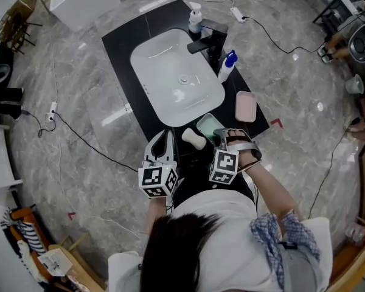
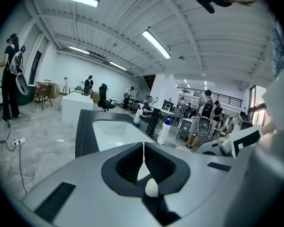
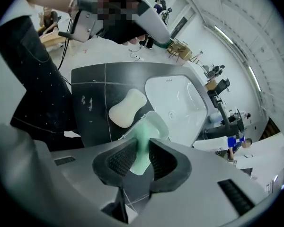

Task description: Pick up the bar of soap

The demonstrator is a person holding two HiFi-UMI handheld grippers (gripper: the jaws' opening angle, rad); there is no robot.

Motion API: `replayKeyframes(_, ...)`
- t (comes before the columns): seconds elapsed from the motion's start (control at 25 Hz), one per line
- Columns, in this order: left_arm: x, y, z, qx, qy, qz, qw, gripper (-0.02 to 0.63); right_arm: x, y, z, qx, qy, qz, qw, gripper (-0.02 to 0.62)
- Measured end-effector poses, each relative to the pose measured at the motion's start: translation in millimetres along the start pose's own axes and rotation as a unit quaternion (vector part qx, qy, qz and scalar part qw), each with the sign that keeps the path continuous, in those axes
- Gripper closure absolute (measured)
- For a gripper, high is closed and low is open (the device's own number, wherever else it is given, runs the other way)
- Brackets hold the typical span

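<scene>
Countertop [image 1: 118,50] black, floor [image 1: 79,96] marble; hand-held grippers: right [image 3: 141,161] clamps dish [image 3: 146,126], left [image 2: 143,148] closed.

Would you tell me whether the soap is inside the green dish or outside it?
Out: the soap lies on the black counter beside the green dish, whose edge the right gripper holds.

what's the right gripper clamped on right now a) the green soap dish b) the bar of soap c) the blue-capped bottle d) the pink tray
a: in the right gripper view the right gripper pinches the green soap dish by its wall, while the bar of soap lies free on the black counter.
</scene>
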State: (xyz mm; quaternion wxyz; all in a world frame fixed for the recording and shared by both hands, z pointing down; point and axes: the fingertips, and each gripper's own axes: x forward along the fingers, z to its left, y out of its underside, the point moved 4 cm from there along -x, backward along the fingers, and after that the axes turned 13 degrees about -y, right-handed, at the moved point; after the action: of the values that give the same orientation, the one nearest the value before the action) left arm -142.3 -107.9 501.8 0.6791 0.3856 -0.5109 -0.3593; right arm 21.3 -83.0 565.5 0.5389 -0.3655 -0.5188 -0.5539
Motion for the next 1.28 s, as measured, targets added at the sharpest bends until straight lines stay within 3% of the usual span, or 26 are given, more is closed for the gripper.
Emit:
replayKeyframes(0.48,-7,4,-18,0.021,0.015,-0.004,0.9997,0.592,16,3,2,-0.037,-0.080,0.034,0.996,0.471)
replayKeyframes(0.8,-10,2,-5,0.015,-0.001,-0.006,0.9999,0.592,15,4,-3,-0.001,-0.064,0.001,0.998,0.474)
replayKeyframes(1.28,-13,5,-4,0.019,-0.004,0.000,0.9998,0.592,-7,16,-22,0.112,-0.067,-0.057,0.990,0.479)
